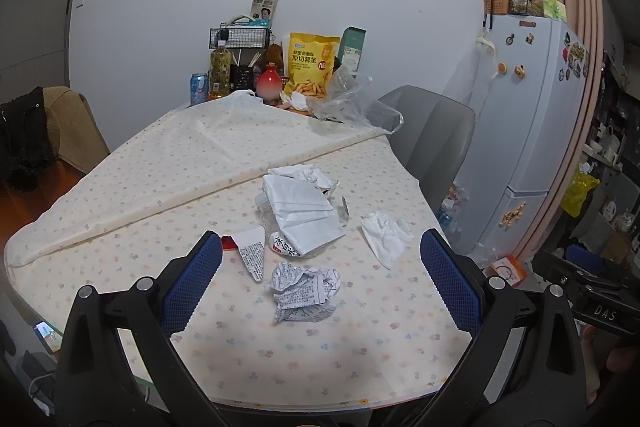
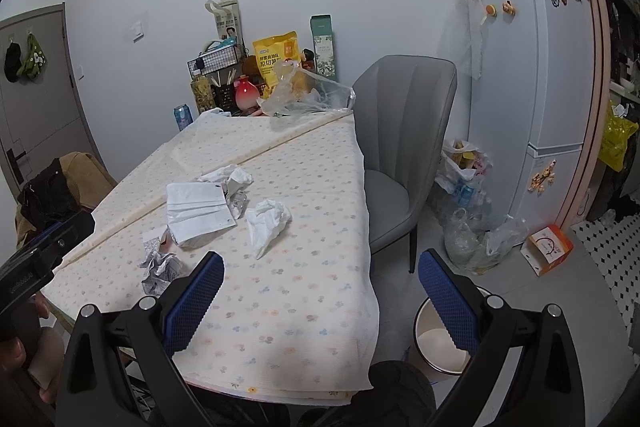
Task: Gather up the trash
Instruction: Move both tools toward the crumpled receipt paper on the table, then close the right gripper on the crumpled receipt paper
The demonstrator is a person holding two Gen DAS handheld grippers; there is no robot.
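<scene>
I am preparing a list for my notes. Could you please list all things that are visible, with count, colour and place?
table: one, flowered cream cloth, centre
crumpled printed paper: one, white and grey, nearest the left gripper
paper bag: one, white, mid table
tissue: one, white, right of the paper bag
snack bag: one, yellow, far table end
drink can: one, blue, far left of the table
chair: one, grey, beside the table
fridge: one, white, right wall
bin: one, white, floor under the right gripper
left gripper: one, blue pads, open
right gripper: one, blue pads, open
</scene>
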